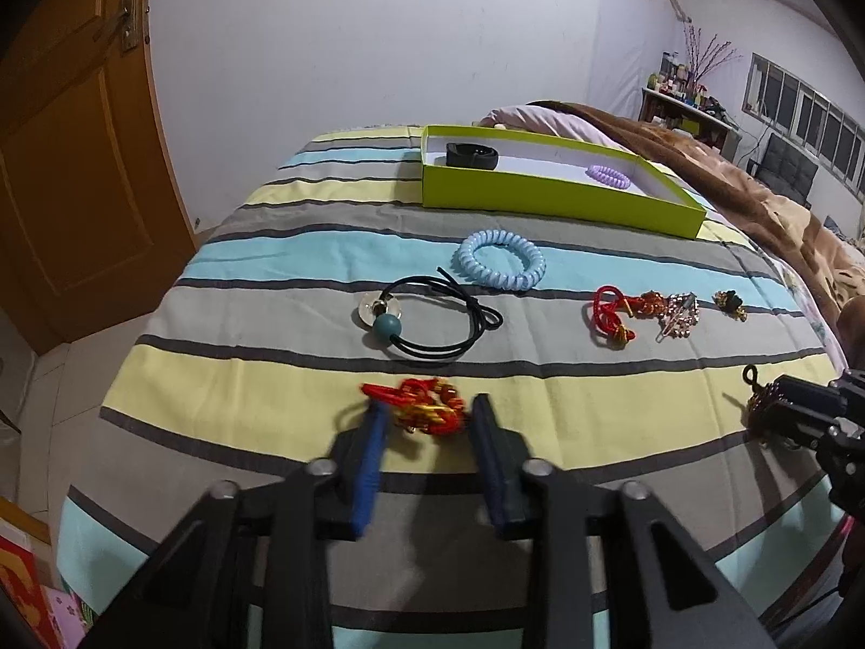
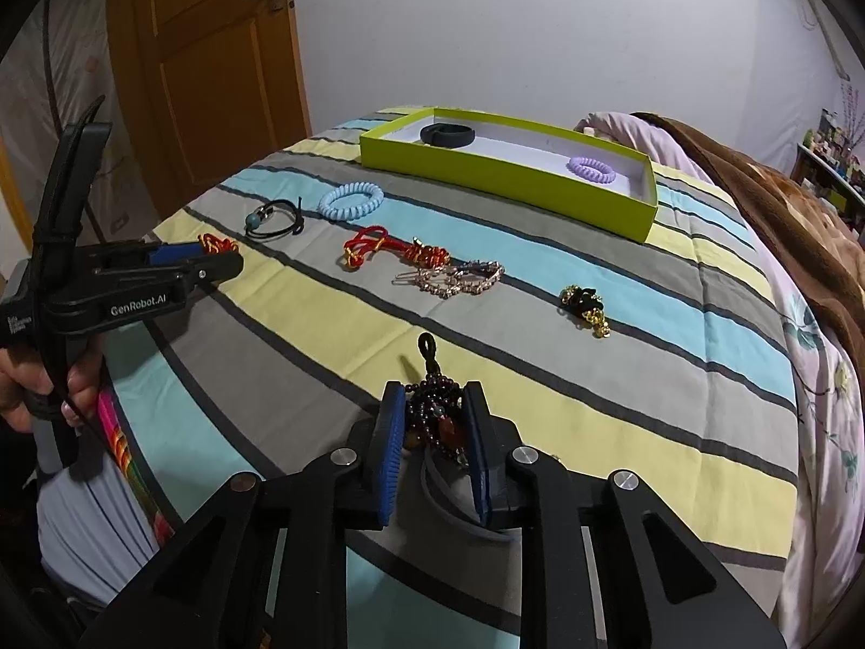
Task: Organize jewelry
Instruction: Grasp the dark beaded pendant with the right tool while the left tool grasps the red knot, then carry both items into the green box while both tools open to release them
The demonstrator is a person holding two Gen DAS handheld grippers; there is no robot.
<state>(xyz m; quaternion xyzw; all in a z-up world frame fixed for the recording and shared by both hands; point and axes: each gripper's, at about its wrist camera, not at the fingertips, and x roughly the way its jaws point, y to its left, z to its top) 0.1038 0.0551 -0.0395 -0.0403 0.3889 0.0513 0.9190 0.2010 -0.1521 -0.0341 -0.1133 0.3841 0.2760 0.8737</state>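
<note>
On the striped bedspread my left gripper point(image 1: 430, 408) is shut on a red and gold knotted bracelet point(image 1: 427, 417), its blue pads against both sides. In the right wrist view, my right gripper point(image 2: 432, 395) is shut on a dark beaded bracelet point(image 2: 432, 411) whose black loop pokes forward. Farther back lie a black cord with a teal bead point(image 1: 432, 324), a light blue coil band point(image 1: 500, 266), a red cord knot point(image 1: 613, 313), a rose-gold chain point(image 1: 678, 316) and a gold and black piece point(image 1: 730, 303). The green box point(image 1: 540, 196) holds a black band point(image 1: 471, 156) and a purple coil point(image 1: 609, 173).
A brown blanket point(image 1: 757, 184) and a pink pillow lie to the right of the box. A wooden door point(image 1: 70, 162) stands at the left past the bed's edge. A hand point(image 2: 32, 389) holds the left gripper's handle.
</note>
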